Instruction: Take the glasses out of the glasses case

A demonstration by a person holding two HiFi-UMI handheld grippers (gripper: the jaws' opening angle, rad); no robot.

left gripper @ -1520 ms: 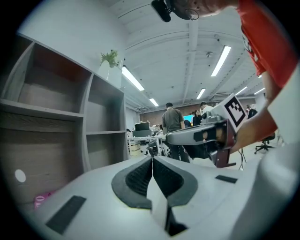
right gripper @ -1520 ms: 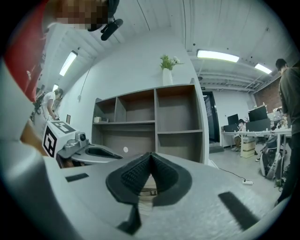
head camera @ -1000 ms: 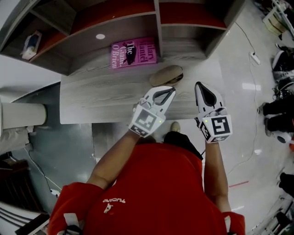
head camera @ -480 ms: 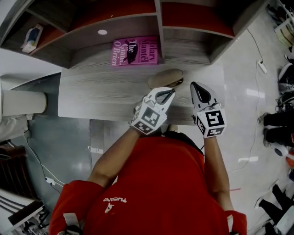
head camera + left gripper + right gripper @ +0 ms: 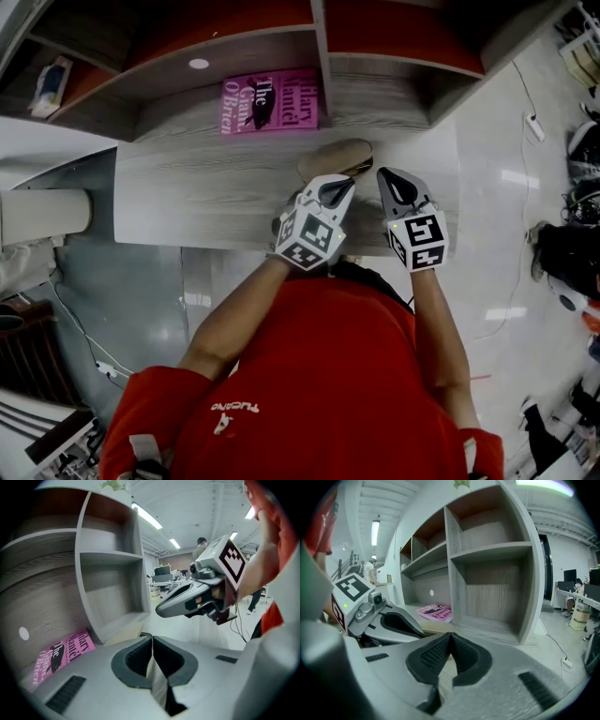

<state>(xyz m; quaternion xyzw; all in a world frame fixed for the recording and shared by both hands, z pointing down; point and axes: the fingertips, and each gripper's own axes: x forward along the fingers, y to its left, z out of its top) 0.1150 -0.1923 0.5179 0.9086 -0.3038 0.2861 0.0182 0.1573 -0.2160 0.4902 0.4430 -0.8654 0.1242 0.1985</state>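
A beige glasses case (image 5: pixel 334 157) lies closed on the grey wooden table (image 5: pixel 206 187), just in front of the shelf unit. My left gripper (image 5: pixel 344 179) is shut and empty, its tips at the case's near edge. My right gripper (image 5: pixel 382 173) is shut and empty too, just right of the case. In the left gripper view the jaws (image 5: pixel 151 639) meet, with the case (image 5: pixel 125 631) low ahead and the right gripper (image 5: pixel 197 597) above. The right gripper view shows its shut jaws (image 5: pixel 450 635), the left gripper (image 5: pixel 379 616) at the left and a strip of the case (image 5: pixel 433 627).
A pink book (image 5: pixel 270 103) lies flat at the back of the table under the shelf unit (image 5: pixel 319 37). A white round column (image 5: pixel 47 216) stands at the left. Cables and dark bags (image 5: pixel 572 253) lie on the floor to the right.
Both grippers have sunk and moved forward toward the glasses case, and they now sit closer together. Both stayed shut.
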